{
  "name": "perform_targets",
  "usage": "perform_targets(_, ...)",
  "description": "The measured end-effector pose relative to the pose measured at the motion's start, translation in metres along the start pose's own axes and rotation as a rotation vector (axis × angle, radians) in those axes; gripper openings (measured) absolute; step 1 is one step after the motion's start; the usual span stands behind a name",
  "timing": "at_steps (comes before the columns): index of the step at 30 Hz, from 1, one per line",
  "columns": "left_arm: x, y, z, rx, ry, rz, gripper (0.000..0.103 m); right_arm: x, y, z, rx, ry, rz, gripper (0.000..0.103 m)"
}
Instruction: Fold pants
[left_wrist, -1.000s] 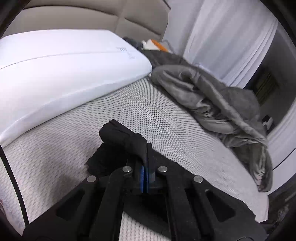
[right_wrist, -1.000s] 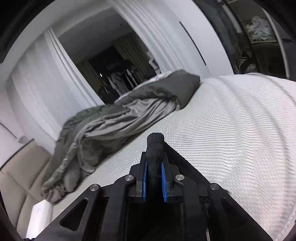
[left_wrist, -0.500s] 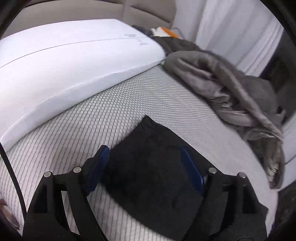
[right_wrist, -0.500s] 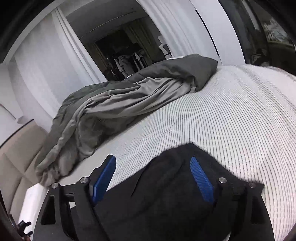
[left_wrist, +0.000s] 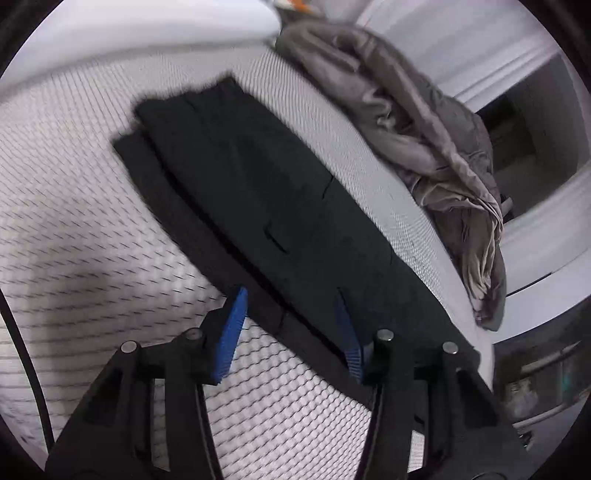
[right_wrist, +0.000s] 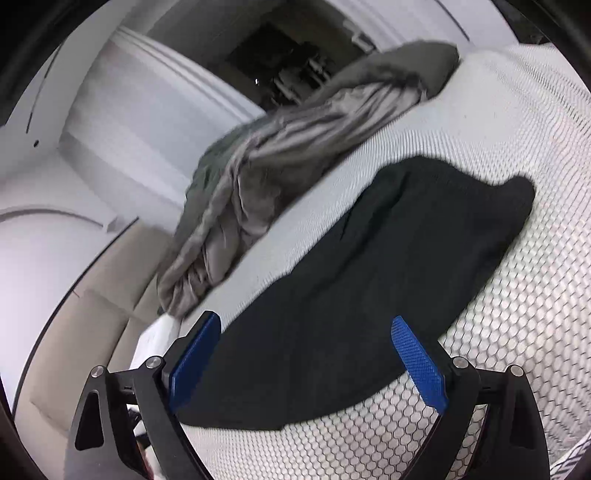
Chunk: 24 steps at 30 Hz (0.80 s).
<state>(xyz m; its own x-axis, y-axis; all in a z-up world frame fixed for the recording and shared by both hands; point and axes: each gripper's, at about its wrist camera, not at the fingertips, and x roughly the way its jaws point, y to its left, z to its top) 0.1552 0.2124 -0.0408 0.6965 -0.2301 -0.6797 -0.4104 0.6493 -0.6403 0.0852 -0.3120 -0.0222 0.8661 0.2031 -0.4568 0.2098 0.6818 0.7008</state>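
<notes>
The black pants (left_wrist: 266, 192) lie flat, folded lengthwise, on the bed's white mesh mattress (left_wrist: 74, 221), beside a crumpled grey blanket (left_wrist: 424, 122). Left tongs (left_wrist: 291, 325) have just been narrowing but grip nothing; right tongs (right_wrist: 306, 354) have just spread wide, pants loose beneath them.

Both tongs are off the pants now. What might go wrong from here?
1. The left tongs, just closing, straddle the stepped near edge of the pants; they may pinch only some layers and drag the fold askew.
2. The right tongs, just opening, hang low over the pants and may snag them.
3. The gray blanket lies close beside them.
</notes>
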Motion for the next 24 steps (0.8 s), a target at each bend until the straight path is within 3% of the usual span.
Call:
perform_targets(2, 0.018, 0.000, 0.006, -0.042, 0.024, -0.023, 0.042, 0.006, 0.002, 0.001, -0.023, 0.012, 0.000, 0.095)
perform_targets(4, 0.035, -0.002, 0.001, -0.054, 0.026, -0.015, 0.031, 0.006, 0.007, 0.001, -0.053, 0.015, -0.001, 0.095)
perform_targets(6, 0.042, -0.005, 0.004, -0.052, 0.007, -0.011, 0.010, 0.008, 0.011, 0.002, -0.079, 0.013, -0.003, 0.095)
perform_targets(7, 0.044, -0.008, 0.004, -0.039, -0.004, -0.003, 0.005, 0.008, 0.012, 0.003, -0.094, 0.012, -0.009, 0.095)
perform_targets(12, 0.034, -0.006, -0.004, 0.022, -0.048, 0.030, 0.001, 0.005, 0.003, 0.005, -0.121, 0.004, -0.067, 0.095)
perform_targets(14, 0.027, 0.001, -0.012, 0.059, -0.044, 0.077, 0.002, -0.002, -0.006, 0.006, -0.094, -0.004, -0.075, 0.095)
perform_targets(16, 0.032, 0.010, -0.013, 0.070, 0.008, 0.124, 0.003, -0.008, -0.016, 0.009, -0.074, -0.010, -0.080, 0.095)
perform_targets(19, 0.030, 0.025, -0.012, -0.015, 0.038, 0.079, 0.007, -0.011, -0.025, 0.015, -0.061, -0.020, -0.103, 0.095)
perform_targets(20, 0.025, 0.026, -0.013, -0.021, 0.045, 0.071, 0.013, -0.013, -0.031, 0.017, -0.045, -0.023, -0.118, 0.095)
perform_targets(22, 0.015, 0.028, -0.016, -0.015, 0.047, 0.079, 0.035, -0.016, -0.041, 0.020, -0.016, -0.008, -0.147, 0.095)
perform_targets(24, 0.008, 0.030, -0.018, -0.020, 0.030, 0.037, 0.055, -0.018, -0.056, 0.022, 0.027, 0.008, -0.210, 0.095)
